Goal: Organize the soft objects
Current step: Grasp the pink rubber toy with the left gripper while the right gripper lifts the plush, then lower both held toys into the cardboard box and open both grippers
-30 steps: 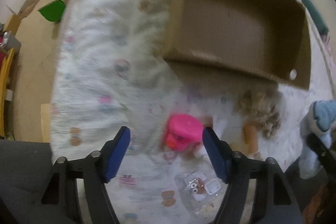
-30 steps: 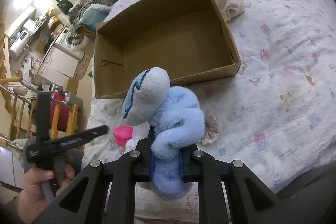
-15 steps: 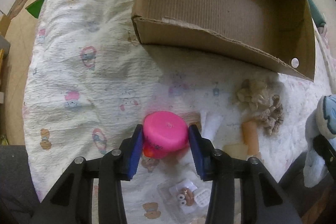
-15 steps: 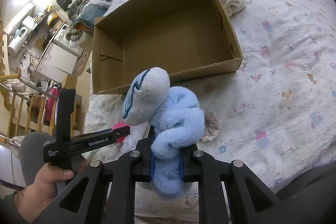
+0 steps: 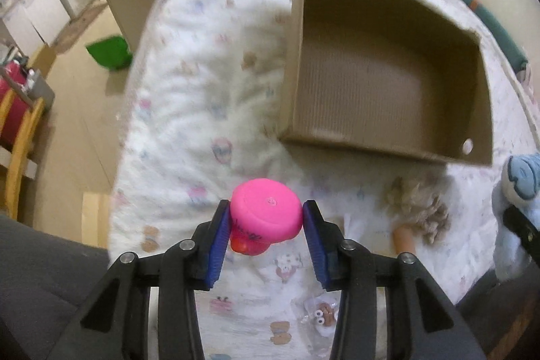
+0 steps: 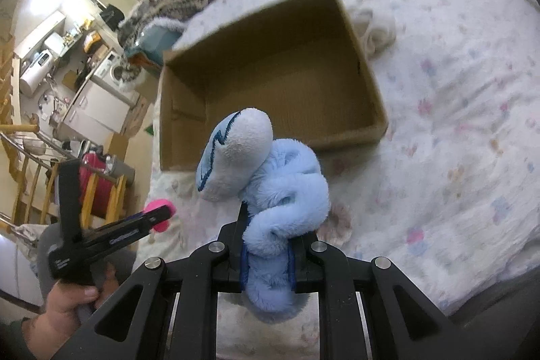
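Cardboard box (image 5: pixel 388 83) sits empty on the bed (image 5: pixel 202 123). Right gripper (image 6: pixel 266 258) unchanged, jaws clamped on blue plush (image 6: pixel 283 198). Left gripper (image 5: pixel 266 225), open a second ago, now pinches pink toy (image 5: pixel 265 215), lifted off the bed.

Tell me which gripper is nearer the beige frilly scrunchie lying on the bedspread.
Right. The right gripper, clamping the blue plush, hangs just beside the scrunchie. The left gripper, holding the pink toy, sits farther off.
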A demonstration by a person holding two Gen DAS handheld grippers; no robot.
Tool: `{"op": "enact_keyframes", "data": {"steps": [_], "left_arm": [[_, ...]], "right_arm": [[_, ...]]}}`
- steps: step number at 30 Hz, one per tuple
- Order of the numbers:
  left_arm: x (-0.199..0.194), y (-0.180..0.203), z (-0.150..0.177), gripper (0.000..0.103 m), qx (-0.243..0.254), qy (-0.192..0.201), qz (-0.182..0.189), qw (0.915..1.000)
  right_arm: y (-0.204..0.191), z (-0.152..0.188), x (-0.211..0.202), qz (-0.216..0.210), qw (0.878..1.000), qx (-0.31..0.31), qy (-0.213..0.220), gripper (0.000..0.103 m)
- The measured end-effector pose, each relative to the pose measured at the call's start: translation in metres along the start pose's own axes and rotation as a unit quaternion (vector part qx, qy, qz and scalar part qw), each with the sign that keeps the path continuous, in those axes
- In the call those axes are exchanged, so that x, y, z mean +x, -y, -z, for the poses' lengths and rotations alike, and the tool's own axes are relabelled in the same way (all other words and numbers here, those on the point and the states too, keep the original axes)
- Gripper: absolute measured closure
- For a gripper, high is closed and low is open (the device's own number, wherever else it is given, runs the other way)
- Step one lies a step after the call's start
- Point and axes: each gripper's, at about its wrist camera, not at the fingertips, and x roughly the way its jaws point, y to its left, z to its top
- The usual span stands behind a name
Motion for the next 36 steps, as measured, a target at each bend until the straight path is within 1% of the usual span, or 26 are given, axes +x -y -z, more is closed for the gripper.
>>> {"op": "enact_keyframes", "data": {"steps": [1,2,6,9,11,16,21,24,25,27,28,31,36], "left_arm": [[-0.009,0.001,-0.002,0.064,0.003,0.015,-0.001,0.9999],[-0.019,0.003,-0.005,0.064,0.007,0.031,-0.002,0.9995],[-0.046,0.005,-0.025,0.064,0.016,0.085,-0.003,0.9963],[-0.054,0.015,-0.039,0.064,0.033,0.121,-0.001,0.9921],[-0.053,0.025,-0.05,0.064,0.054,0.136,-0.001,0.9892],[-0.043,0.044,-0.073,0.064,0.072,0.147,0.008,0.9864],[-0.017,0.058,-0.089,0.064,0.088,0.148,0.007,0.985],[-0.002,0.061,-0.087,0.064,0.096,0.137,0.024,0.9856],[0.002,0.064,-0.084,0.064,0.104,0.137,0.03,0.9846],[0.008,0.07,-0.077,0.064,0.127,0.148,0.026,0.9804],[0.012,0.072,-0.076,0.064,0.131,0.145,0.025,0.9805],[0.019,0.067,-0.077,0.064,0.111,0.129,0.035,0.9848],[0.023,0.065,-0.077,0.064,0.103,0.125,0.036,0.9861]], "right_arm": [[-0.002,-0.004,-0.004,0.006,1.0,-0.008,0.016,0.085],[-0.002,-0.007,-0.007,0.001,1.0,-0.009,0.025,0.085],[0.0,-0.025,-0.013,-0.002,0.999,-0.013,0.051,0.085],[0.001,-0.043,-0.008,-0.003,0.998,-0.013,0.057,0.085],[0.003,-0.055,-0.002,-0.003,0.998,-0.014,0.063,0.085],[0.006,-0.074,0.019,0.01,0.998,-0.02,0.067,0.085],[0.009,-0.083,0.041,0.02,0.998,-0.022,0.056,0.085],[0.01,-0.084,0.053,0.025,0.998,-0.023,0.046,0.085],[0.01,-0.082,0.056,0.028,0.998,-0.025,0.042,0.085],[0.009,-0.077,0.062,0.035,0.998,-0.031,0.032,0.085],[0.008,-0.075,0.065,0.038,0.998,-0.034,0.026,0.085],[0.003,-0.07,0.073,0.046,0.998,-0.046,0.011,0.085],[-0.004,-0.068,0.079,0.054,0.997,-0.063,0.002,0.085]]}}
